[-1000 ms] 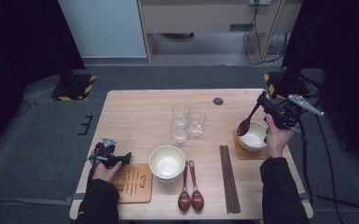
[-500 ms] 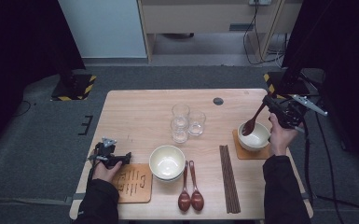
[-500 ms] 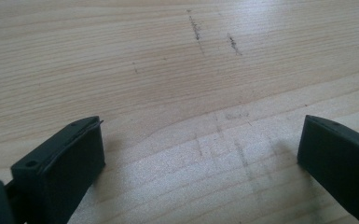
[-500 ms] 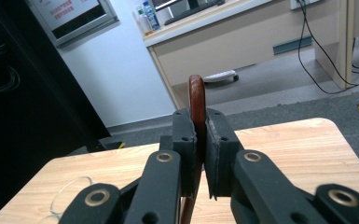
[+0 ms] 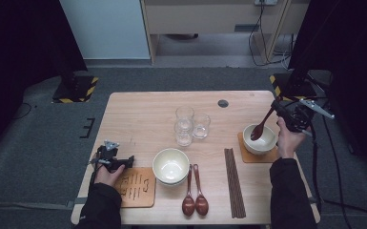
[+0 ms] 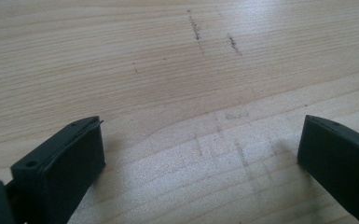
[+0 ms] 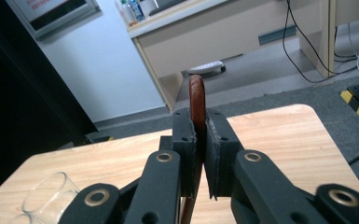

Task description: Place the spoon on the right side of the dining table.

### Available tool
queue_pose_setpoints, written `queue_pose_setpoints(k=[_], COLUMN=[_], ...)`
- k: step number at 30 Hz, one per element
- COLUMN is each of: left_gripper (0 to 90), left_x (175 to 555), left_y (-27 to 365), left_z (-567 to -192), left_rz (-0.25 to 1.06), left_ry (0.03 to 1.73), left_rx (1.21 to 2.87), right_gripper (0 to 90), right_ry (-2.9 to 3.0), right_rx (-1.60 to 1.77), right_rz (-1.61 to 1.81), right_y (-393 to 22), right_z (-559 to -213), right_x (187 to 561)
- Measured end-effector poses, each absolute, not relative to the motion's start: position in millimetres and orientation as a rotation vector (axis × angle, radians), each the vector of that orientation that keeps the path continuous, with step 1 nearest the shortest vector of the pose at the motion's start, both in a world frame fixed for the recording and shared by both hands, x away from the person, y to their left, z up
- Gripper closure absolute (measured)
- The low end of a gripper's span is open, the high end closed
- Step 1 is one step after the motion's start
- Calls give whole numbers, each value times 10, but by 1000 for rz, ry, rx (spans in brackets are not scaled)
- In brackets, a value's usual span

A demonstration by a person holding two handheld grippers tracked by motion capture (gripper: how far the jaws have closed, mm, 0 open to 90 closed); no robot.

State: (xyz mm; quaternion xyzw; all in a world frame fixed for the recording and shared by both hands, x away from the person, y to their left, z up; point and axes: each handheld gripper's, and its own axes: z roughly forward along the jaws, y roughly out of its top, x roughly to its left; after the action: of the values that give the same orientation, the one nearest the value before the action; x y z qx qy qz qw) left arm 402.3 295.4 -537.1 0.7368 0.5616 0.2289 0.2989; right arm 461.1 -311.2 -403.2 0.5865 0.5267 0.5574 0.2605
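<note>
Spoon (image 5: pixel 260 128): dark reddish-brown wood, glossy, long slim handle. It slants down from the right hand-held gripper (image 5: pixel 277 110), bowl end inside the white bowl (image 5: pixel 268 143) on its brown coaster (image 5: pixel 248 156) at the bench's (image 5: pixel 143 114) right side.

Right hand-held gripper: jaws pressed together, pinching the spoon handle (image 7: pixel 196 100) edge-on.

Left hand-held gripper (image 5: pixel 124 162): jaws spread wide, nothing between, low over bare wood at the bench's near left.

Count:
- spoons 3, two (image 5: pixel 194 191) lying near the front
- bowls 2, second one cream (image 5: pixel 170 165)
- glasses (image 5: pixel 189 125) 3
- coasters 2
- chopsticks (image 5: pixel 233 181) one bundle
</note>
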Motion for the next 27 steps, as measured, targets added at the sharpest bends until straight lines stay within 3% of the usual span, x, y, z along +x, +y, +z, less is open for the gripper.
queue_pose_setpoints(k=[23,27], left_gripper=[0,0], left_x=[4023,4023], left_y=[2955,2954], left_z=[-5371,-5371], left_rz=[608,608], left_ry=[1492,1492], left_rx=[1957,1957], right_gripper=[827,773], right_ry=[1602,1631], right_rx=[1621,1623], right_rz=[1351,1331], right_y=[-3031,-3048], right_z=[-4317,-4325], right_x=[4668,4656])
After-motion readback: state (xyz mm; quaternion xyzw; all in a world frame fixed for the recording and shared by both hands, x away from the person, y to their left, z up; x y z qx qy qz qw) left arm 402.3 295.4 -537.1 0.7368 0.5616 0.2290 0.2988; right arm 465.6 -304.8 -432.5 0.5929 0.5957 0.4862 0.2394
